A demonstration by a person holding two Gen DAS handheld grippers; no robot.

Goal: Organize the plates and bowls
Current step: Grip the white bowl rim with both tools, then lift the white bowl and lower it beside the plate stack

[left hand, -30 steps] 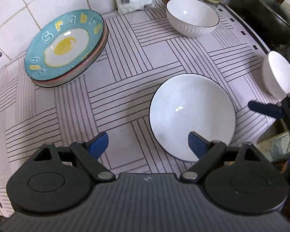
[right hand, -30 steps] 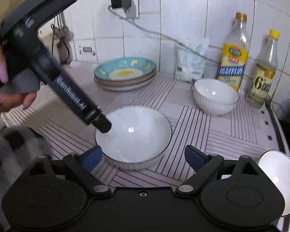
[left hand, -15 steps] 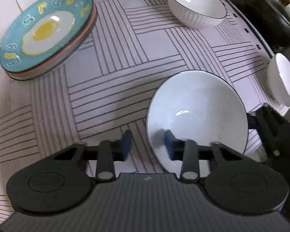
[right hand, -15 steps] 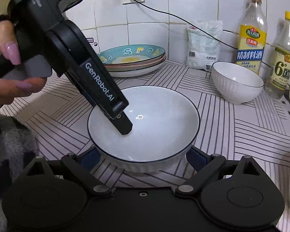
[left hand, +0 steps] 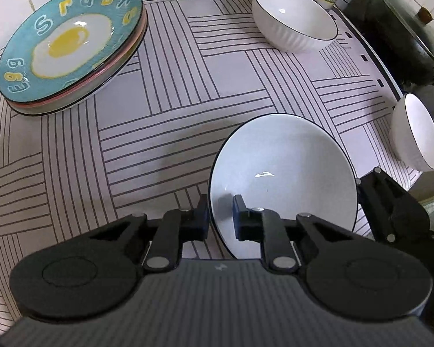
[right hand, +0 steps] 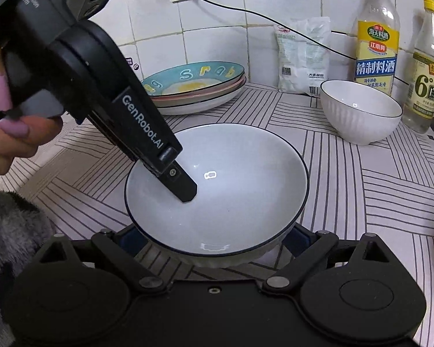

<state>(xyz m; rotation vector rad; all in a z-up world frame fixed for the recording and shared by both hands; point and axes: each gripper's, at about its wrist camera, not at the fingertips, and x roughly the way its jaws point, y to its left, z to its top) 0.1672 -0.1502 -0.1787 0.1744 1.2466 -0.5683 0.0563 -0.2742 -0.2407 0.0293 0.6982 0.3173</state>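
Left wrist view: the left hand-held gripper (left hand: 220, 217) is pinched narrow on the near rim of the wide bowl (left hand: 286, 179), which sits on the counter (left hand: 228, 78). The right hand-held gripper (right hand: 214, 238) is spread wide around that bowl's base, probably not gripping it. Plates (left hand: 69, 46) look already stacked by the wall, so what's left is nesting the ribbed bowl (left hand: 295, 26), the small bowl (left hand: 416, 136) and this one
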